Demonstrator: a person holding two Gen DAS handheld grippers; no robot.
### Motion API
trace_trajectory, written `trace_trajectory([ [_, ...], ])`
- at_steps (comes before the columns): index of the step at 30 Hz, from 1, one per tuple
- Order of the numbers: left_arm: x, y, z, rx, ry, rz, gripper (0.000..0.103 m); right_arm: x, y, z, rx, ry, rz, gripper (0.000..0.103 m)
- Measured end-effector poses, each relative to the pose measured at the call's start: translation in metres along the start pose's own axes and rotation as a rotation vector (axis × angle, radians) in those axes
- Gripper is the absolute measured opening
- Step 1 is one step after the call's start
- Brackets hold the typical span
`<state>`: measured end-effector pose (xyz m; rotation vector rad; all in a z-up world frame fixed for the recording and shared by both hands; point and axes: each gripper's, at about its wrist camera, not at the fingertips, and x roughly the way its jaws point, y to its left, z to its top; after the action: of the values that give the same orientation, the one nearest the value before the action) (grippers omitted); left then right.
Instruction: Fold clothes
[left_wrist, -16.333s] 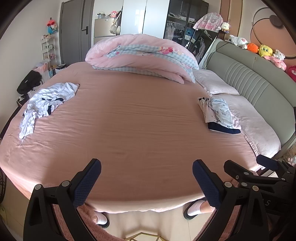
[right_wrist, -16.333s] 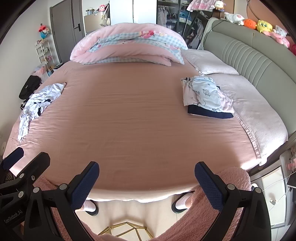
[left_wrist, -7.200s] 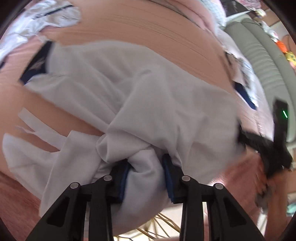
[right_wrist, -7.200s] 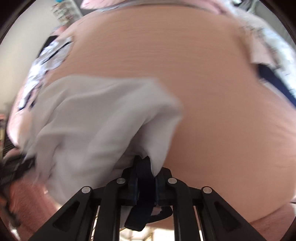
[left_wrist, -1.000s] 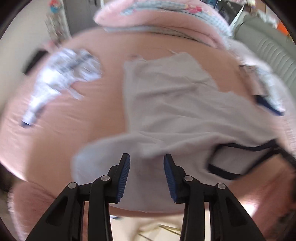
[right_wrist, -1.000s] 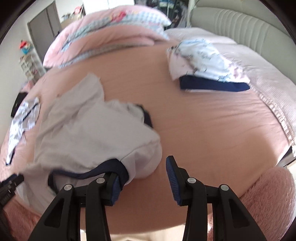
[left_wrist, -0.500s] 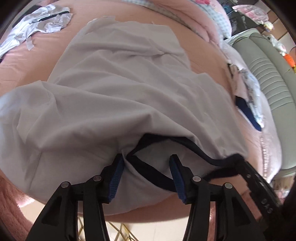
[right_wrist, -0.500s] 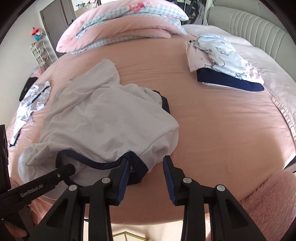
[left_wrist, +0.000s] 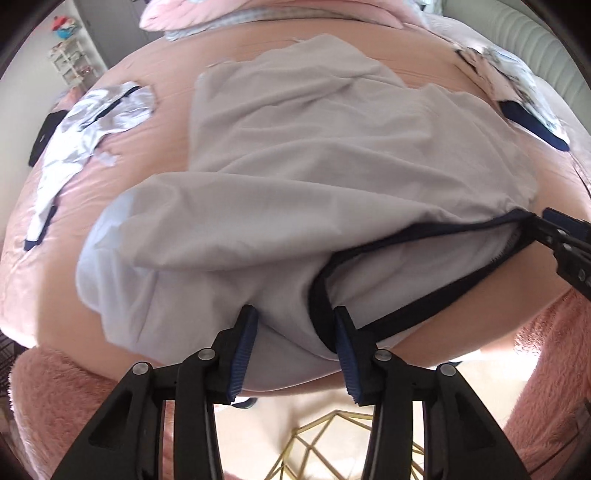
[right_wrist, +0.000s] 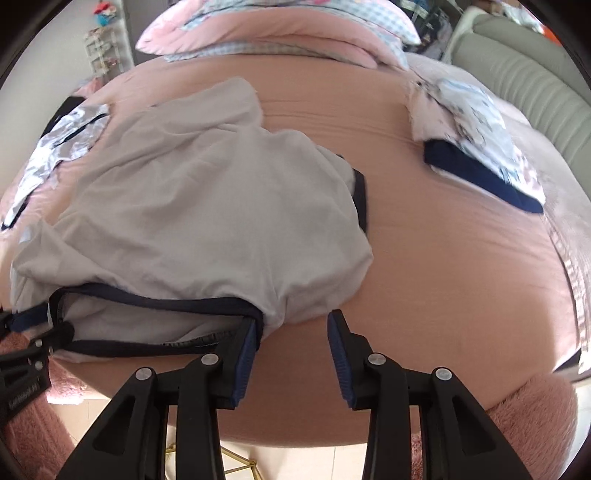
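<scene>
White navy-trimmed garment (left_wrist: 314, 155) lies rumpled on bed (right_wrist: 443, 258).

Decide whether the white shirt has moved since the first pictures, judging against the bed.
Yes. The white shirt has moved from the bed's far left edge to its near middle.

Pale grey shirt (left_wrist: 314, 177) with navy-trimmed neckline, rumpled and spread on pink bed, collar toward near edge

Only one marking shows: pale raised lettering on the black body of the left claw (right_wrist: 22, 391), at the lower left edge of the right wrist view; it is too blurred and small to read, and nothing else carries text
</scene>
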<state>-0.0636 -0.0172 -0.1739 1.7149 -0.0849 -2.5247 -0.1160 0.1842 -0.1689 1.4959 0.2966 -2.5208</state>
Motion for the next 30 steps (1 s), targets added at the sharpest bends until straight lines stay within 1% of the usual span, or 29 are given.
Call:
trace_trajectory([
  [2, -0.011, 0.015, 0.002, -0.015, -0.036, 0.051, 0.04, -0.002, 0.014, -0.002, -0.066, -0.017, -0.02, 0.042],
  [4, -0.018, 0.029, 0.003, -0.019, -0.067, 0.086, 0.041, 0.004, 0.022, -0.007, -0.105, -0.001, -0.026, 0.042],
  [5, -0.016, 0.032, 0.004, -0.015, -0.066, 0.107, 0.049, 0.009, 0.024, -0.009, -0.103, 0.018, -0.013, 0.042],
  [6, -0.011, 0.032, 0.005, -0.01, -0.059, 0.126, 0.054, 0.01, 0.023, -0.011, -0.094, 0.03, 0.007, 0.042],
  [7, -0.008, 0.035, 0.005, -0.023, -0.048, 0.12, 0.054, 0.01, 0.023, -0.012, -0.085, 0.036, 0.027, 0.042],
  [8, -0.007, 0.039, 0.004, -0.048, -0.034, 0.098, 0.054, 0.009, 0.023, -0.013, -0.075, 0.041, 0.046, 0.042],
  [10, -0.012, 0.042, 0.002, -0.1, -0.058, 0.036, 0.054, 0.001, 0.024, -0.012, -0.085, 0.027, 0.057, 0.04],
  [12, -0.018, 0.035, -0.004, -0.139, -0.076, -0.06, 0.053, 0.001, 0.025, -0.009, -0.086, 0.022, 0.062, 0.036],
  [13, -0.019, 0.03, -0.007, -0.138, -0.075, -0.106, 0.053, 0.002, 0.026, -0.007, -0.084, 0.021, 0.065, 0.037],
  [14, -0.018, 0.026, -0.01, -0.128, -0.072, -0.135, 0.053, 0.002, 0.026, -0.006, -0.083, 0.02, 0.068, 0.037],
  [15, -0.016, 0.02, -0.012, -0.127, -0.066, -0.144, 0.053, 0.003, 0.026, -0.004, -0.082, 0.019, 0.071, 0.037],
  [17, -0.008, 0.017, -0.011, -0.175, -0.048, -0.177, 0.053, 0.005, 0.027, 0.0, -0.079, 0.017, 0.076, 0.037],
  [18, -0.003, 0.017, -0.01, -0.199, -0.043, -0.188, 0.053, 0.012, 0.03, 0.0, -0.088, 0.03, 0.078, 0.037],
  [19, 0.0, 0.017, -0.01, -0.213, -0.044, -0.184, 0.051, 0.021, 0.034, 0.0, -0.1, 0.05, 0.07, 0.037],
  [20, 0.0, 0.017, -0.01, -0.22, -0.05, -0.171, 0.05, 0.025, 0.036, 0.001, -0.107, 0.05, 0.057, 0.037],
  [22, -0.003, 0.016, -0.009, -0.226, -0.069, -0.13, 0.038, 0.021, 0.038, 0.002, -0.099, 0.014, 0.028, 0.036],
  [23, -0.005, 0.016, -0.009, -0.216, -0.077, -0.087, 0.025, 0.018, 0.037, 0.002, -0.088, 0.004, 0.01, 0.033],
  [24, -0.006, 0.018, -0.01, -0.208, -0.074, -0.059, 0.022, 0.017, 0.035, 0.001, -0.07, 0.0, -0.01, 0.024],
  [25, -0.004, 0.02, -0.011, -0.208, -0.053, -0.066, 0.022, 0.015, 0.031, 0.001, -0.04, 0.003, -0.006, 0.023],
  [27, 0.0, 0.025, -0.016, -0.206, -0.004, -0.096, 0.022, 0.01, 0.021, -0.002, 0.023, 0.017, 0.031, 0.023],
  [28, 0.001, 0.024, -0.019, -0.187, 0.019, -0.096, 0.022, 0.009, 0.018, -0.005, 0.04, 0.036, 0.051, 0.023],
  [30, 0.001, 0.022, -0.026, -0.178, 0.057, -0.121, 0.022, 0.009, 0.018, -0.015, 0.037, 0.076, 0.069, 0.023],
])
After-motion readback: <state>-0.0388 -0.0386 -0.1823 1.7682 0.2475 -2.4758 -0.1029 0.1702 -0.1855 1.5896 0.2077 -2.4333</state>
